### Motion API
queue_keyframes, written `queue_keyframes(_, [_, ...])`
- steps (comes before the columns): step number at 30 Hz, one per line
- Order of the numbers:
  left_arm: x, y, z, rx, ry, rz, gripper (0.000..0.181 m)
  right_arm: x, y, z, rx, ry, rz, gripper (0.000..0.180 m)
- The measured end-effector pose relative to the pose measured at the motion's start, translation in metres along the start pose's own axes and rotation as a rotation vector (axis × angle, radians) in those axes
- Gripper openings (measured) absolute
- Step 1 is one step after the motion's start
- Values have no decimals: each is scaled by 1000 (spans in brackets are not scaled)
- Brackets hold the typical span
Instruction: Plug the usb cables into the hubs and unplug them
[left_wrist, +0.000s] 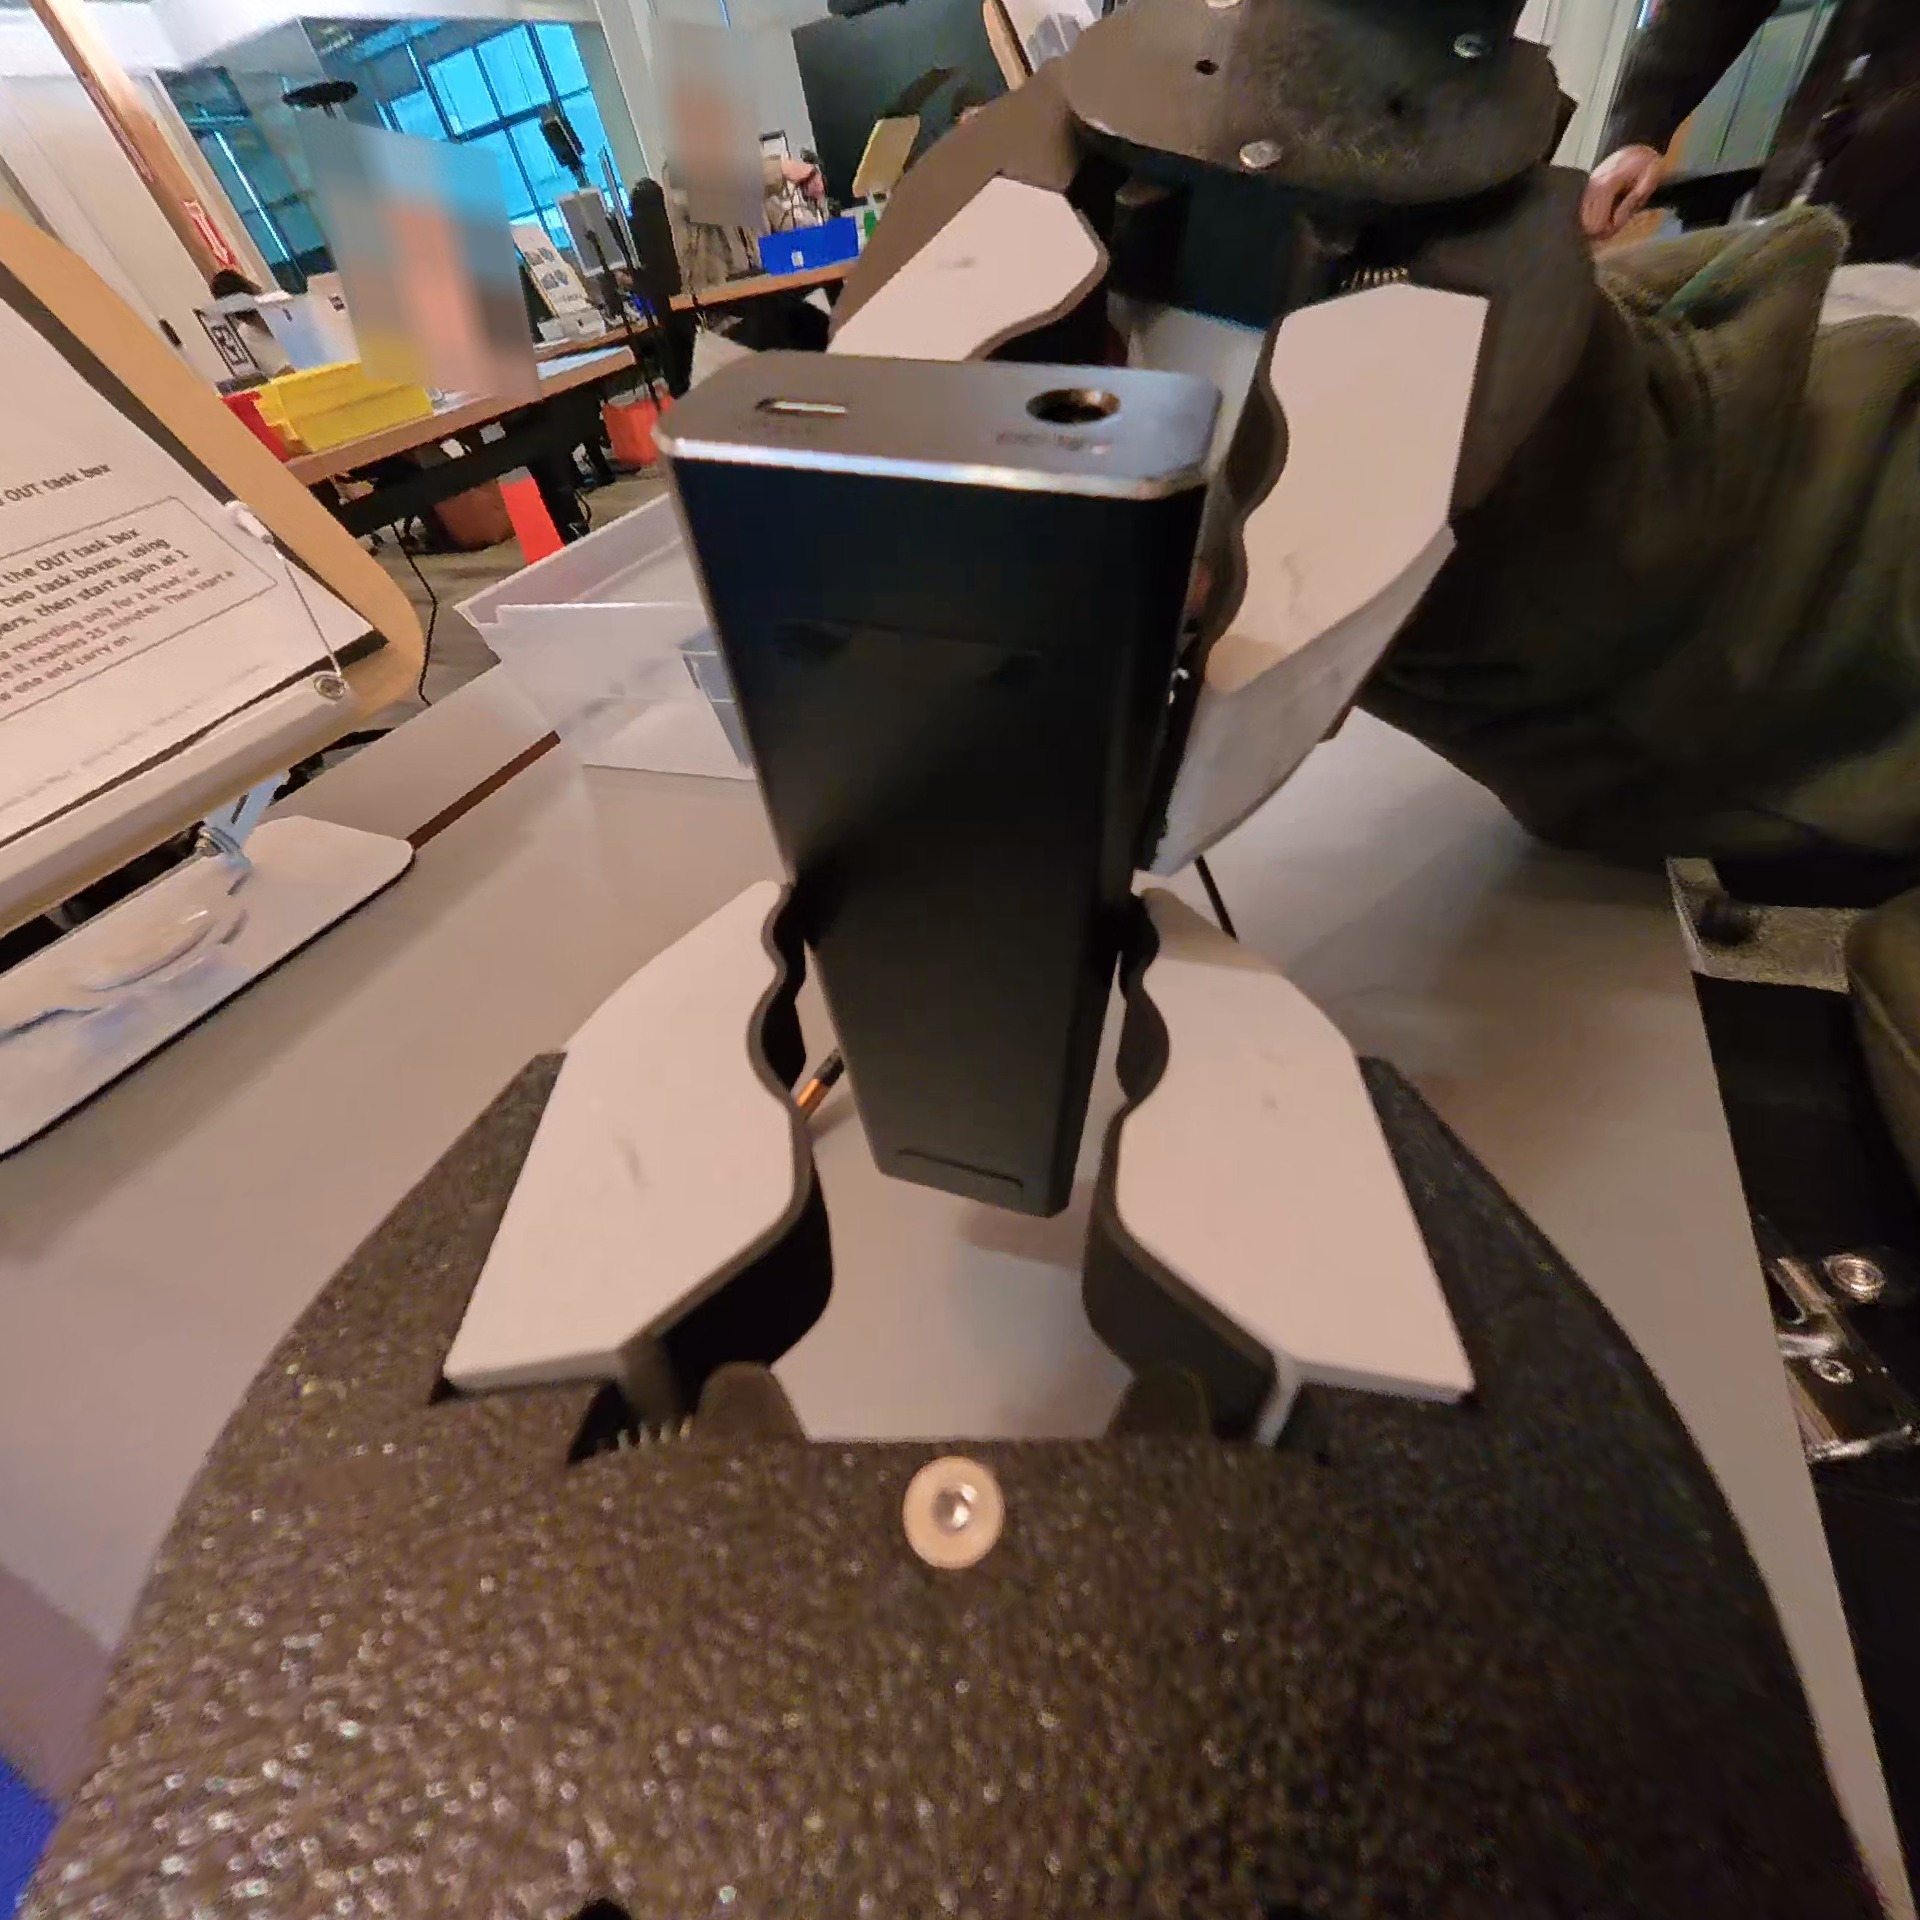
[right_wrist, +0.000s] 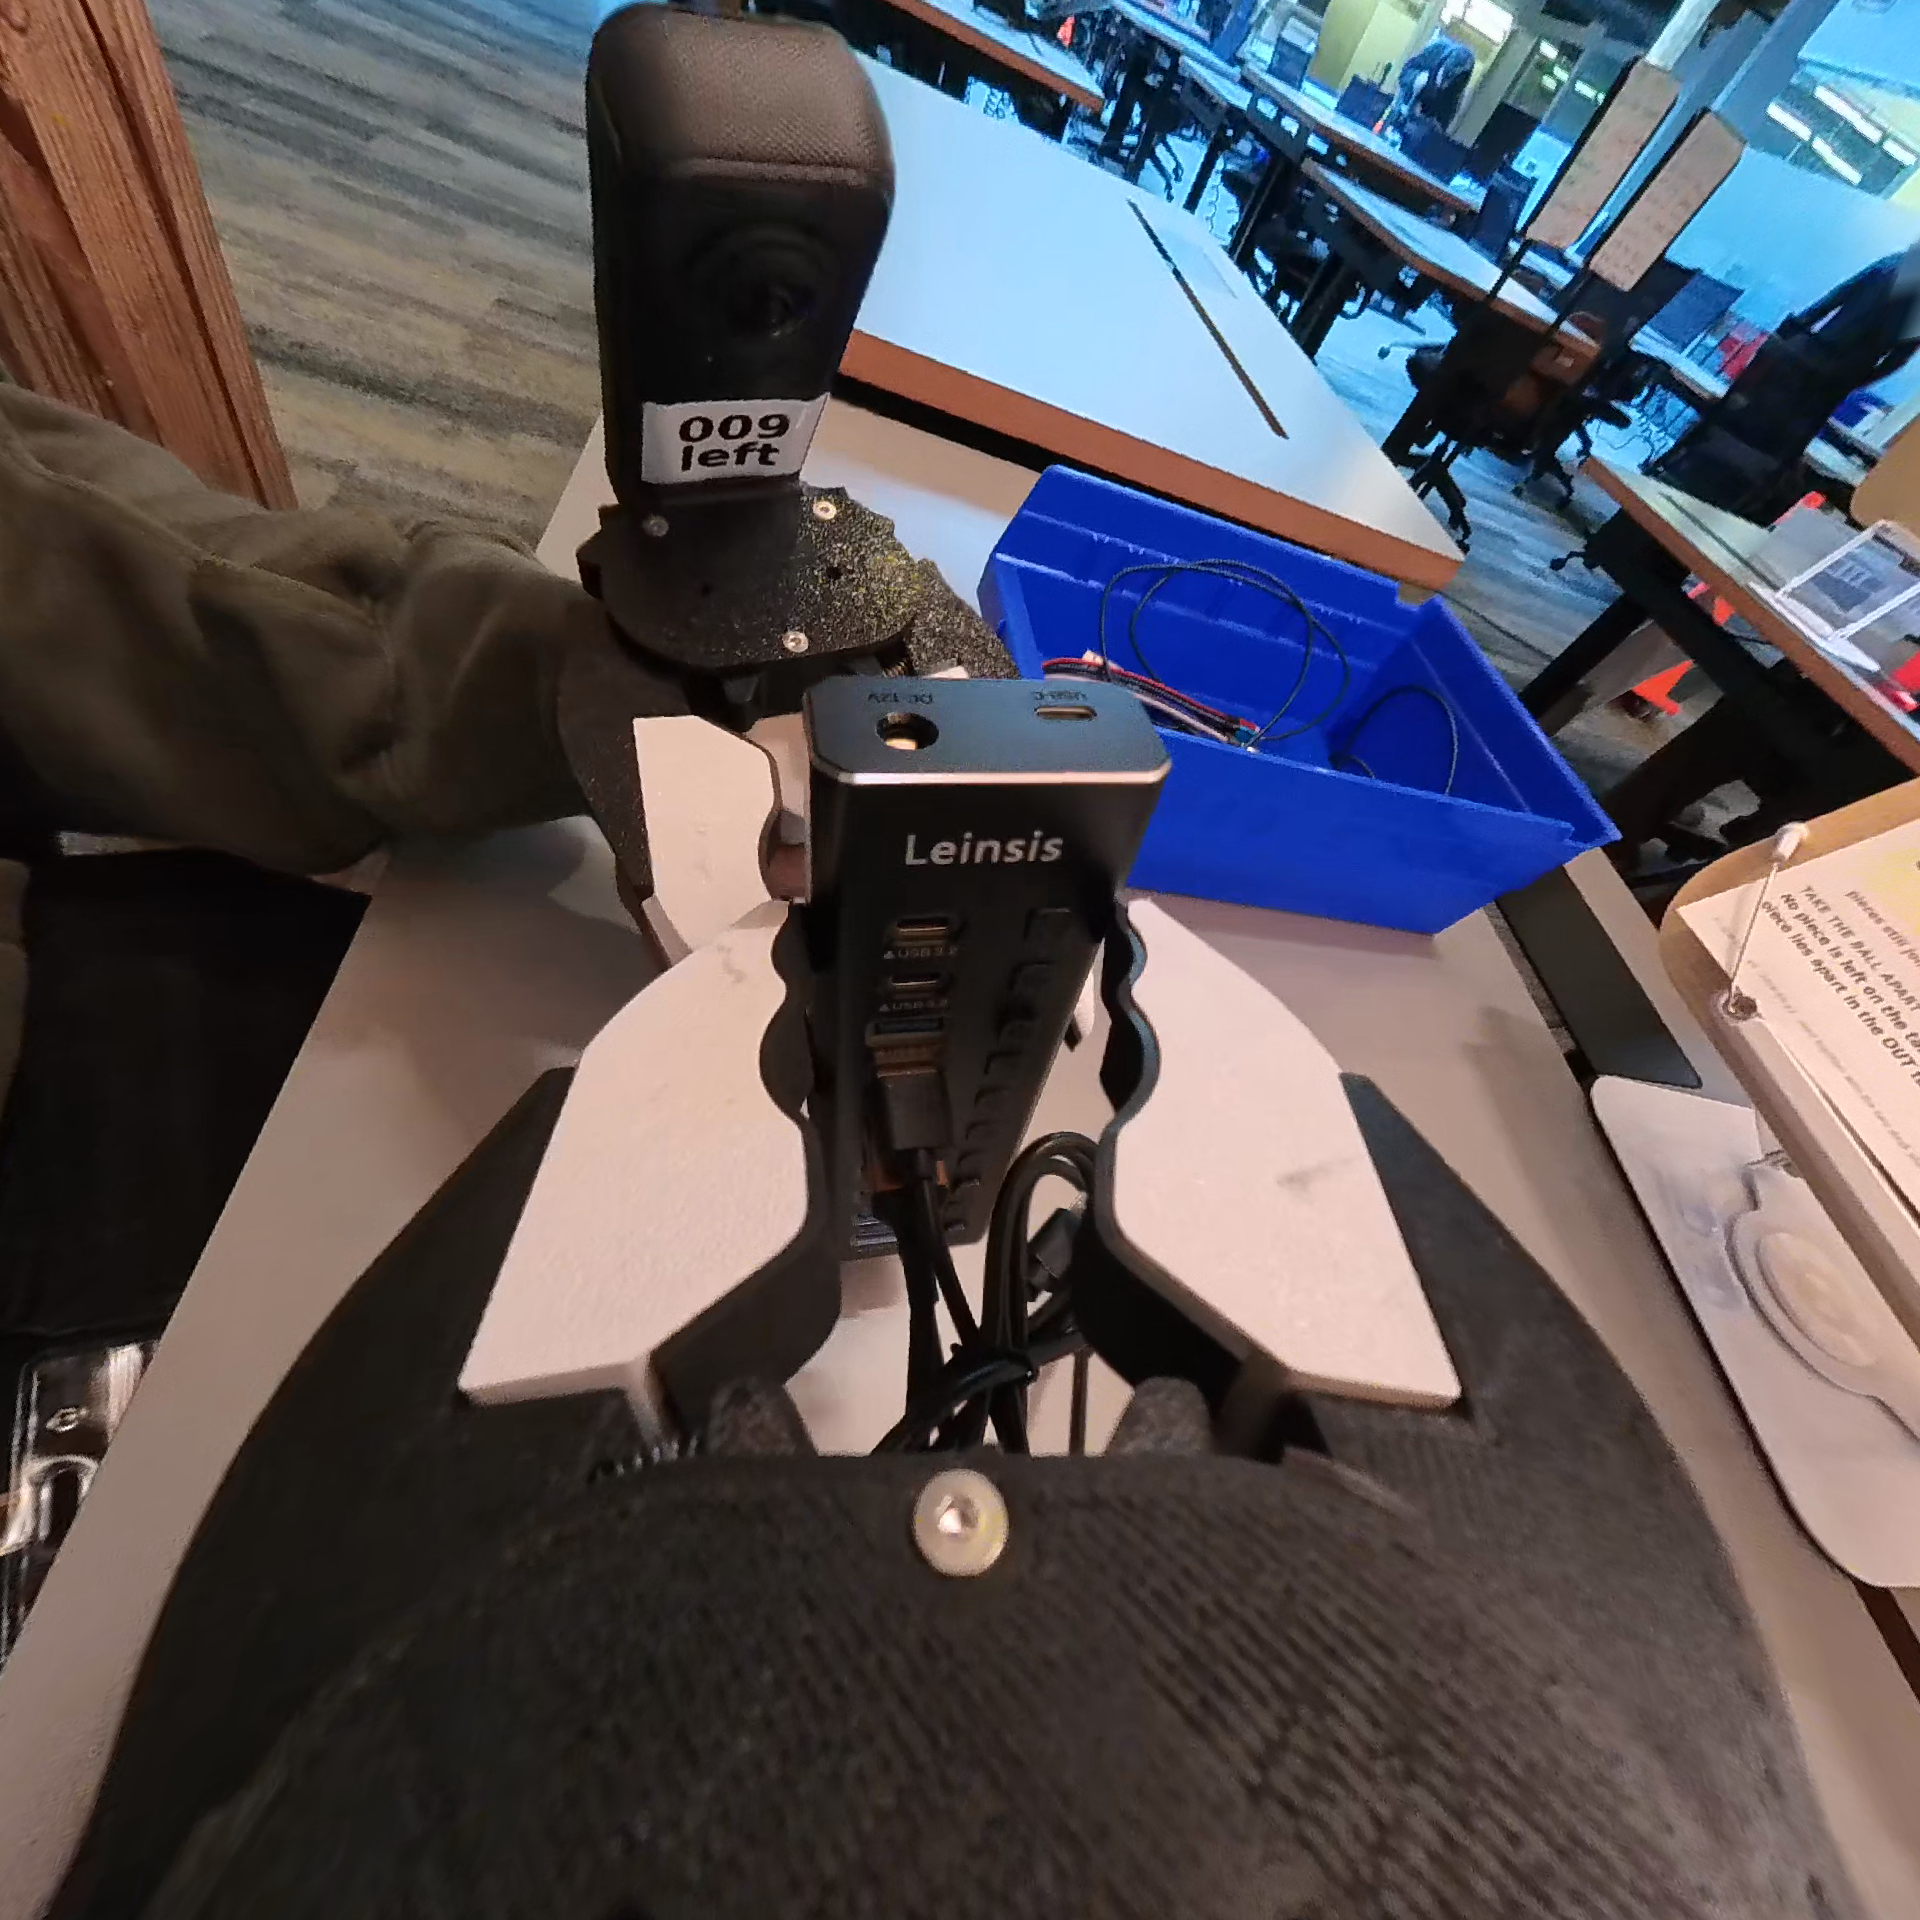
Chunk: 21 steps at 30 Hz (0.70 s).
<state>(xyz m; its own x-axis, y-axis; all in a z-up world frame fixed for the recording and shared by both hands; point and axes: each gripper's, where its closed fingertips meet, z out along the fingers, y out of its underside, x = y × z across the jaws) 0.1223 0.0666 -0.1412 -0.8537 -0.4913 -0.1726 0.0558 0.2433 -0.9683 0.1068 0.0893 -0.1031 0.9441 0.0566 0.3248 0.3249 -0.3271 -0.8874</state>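
A black USB hub (left_wrist: 935, 779) stands upright, lifted a little above the grey table (left_wrist: 468, 987). My left gripper (left_wrist: 961, 920) is shut on its lower part, with the hub's plain back facing this camera. My right gripper (right_wrist: 956, 935) faces it from the other side, and its fingers (left_wrist: 1340, 520) press the hub's (right_wrist: 966, 790) two sides. In the right wrist view the port side faces me. A black USB cable's plug (right_wrist: 914, 1107) sits in one port, and the cable hangs bundled (right_wrist: 987, 1351) between my right fingers. A left finger (right_wrist: 696, 821) shows behind the hub.
A blue bin (right_wrist: 1351, 831) with thin wires stands on the table behind the hub. A white bin (left_wrist: 582, 634) sits at the far table edge. Paper sheets on stands are at one side (left_wrist: 125, 582) (right_wrist: 1818, 987). Green sleeves (left_wrist: 1662, 520) (right_wrist: 260, 644) hold the grippers. Less than 4 cm separates the two grippers' tips.
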Motion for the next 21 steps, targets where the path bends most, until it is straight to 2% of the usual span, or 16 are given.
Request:
queue_keyframes(6, [6, -2, -4, 62, 74, -33, 57, -3, -1, -6, 29, -50, 48, 54])
queue_keyframes(12, [-8, -3, -12, 112, 51, -121, 57, 18, 2, -37, -30, 56, 118, 54])
queue_keyframes(13, [-12, -5, -15, 128, 40, -127, 57, 19, -1, -39, -6, 61, 135, 49])
queue_keyframes(16, [-17, -8, -21, 144, 27, -133, 57, 9, 1, -29, 4, -6, 194, 39])
queue_keyframes(21, [-15, -9, -26, 145, 29, -92, 56, -4, 10, -4, -84, -9, 139, 37])
